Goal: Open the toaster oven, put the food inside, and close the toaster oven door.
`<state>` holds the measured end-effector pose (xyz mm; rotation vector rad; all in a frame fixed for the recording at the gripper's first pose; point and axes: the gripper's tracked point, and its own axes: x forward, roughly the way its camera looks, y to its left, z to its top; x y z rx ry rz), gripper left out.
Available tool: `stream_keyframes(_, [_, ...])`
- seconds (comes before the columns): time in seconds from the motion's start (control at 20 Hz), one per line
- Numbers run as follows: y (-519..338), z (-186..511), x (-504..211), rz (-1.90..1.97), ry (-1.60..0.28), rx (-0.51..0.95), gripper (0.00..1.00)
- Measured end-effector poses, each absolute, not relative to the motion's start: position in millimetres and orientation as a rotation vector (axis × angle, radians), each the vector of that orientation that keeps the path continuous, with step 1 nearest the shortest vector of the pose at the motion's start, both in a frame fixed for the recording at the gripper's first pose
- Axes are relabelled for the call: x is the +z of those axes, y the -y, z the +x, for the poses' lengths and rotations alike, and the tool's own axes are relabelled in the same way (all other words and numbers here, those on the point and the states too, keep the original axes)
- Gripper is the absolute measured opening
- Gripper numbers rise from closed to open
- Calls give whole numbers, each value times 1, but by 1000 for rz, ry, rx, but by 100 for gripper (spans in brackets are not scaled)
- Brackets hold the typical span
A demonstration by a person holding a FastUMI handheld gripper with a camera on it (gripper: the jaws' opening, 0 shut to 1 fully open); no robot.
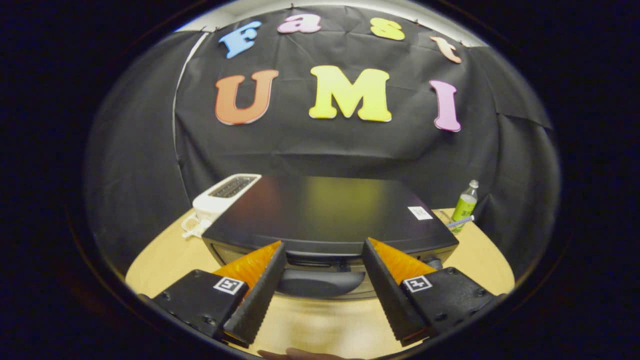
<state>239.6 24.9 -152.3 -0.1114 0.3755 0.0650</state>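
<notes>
Black cloth wraps the whole booth behind everything, and a light wooden table [465, 260] runs across the lower part of the frame, so that's your stage.

Closest to you, at the very bottom center, a sliver of what looks like a hand [300, 354] peeks in, too little of it to say more. Just above that your gripper [324, 252] sits with its fingers spread wide apart, not touching anything. The ridged inner faces of the fingers [260, 295] angle toward each other like a V opened upward.

Right in the gap between them, just ahead, you've got the dark curved door handle [320, 282] of the toaster oven [330, 210]. The fingertips flank it on either side, near the front top edge of the oven, but I can't tell whether either one touches the oven's front. The door looks closed. The oven's flat black top takes up the middle of the frame, with a small white sticker [419, 213] toward its right rear corner.

Further back, to the left of the oven, a white slot toaster [225, 196] stands on the table, just beside the oven's left rear corner. Over on the right, near the cloth, a green bottle [465, 204] stands upright with a thin striped stick-like thing [461, 222] at its base; too small to identify.
</notes>
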Motion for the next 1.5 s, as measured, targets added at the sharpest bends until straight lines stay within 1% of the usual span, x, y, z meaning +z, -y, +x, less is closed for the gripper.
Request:
stream_keyframes(0.05, [-28, 238, -145, -89, -328, 54, 100])
stream_keyframes(0.25, [-29, 230, -154, -21, -344, 68, 100])
stream_keyframes(0.45, [-26, 208, -162, -52, -339, 78, 100])
stream_keyframes(0.6, [-24, 183, -177, -48, -346, 83, 100])
stream_keyframes(0.9, [-20, 139, -223, -86, -291, 55, 100])
stream_keyframes(1.1, [-18, 122, -262, -55, -337, 53, 97])
stream_keyframes(1.3, [-17, 115, -284, -34, -399, 56, 97])
stream_keyframes(1.5, [-17, 111, -295, 47, -447, 108, 97])
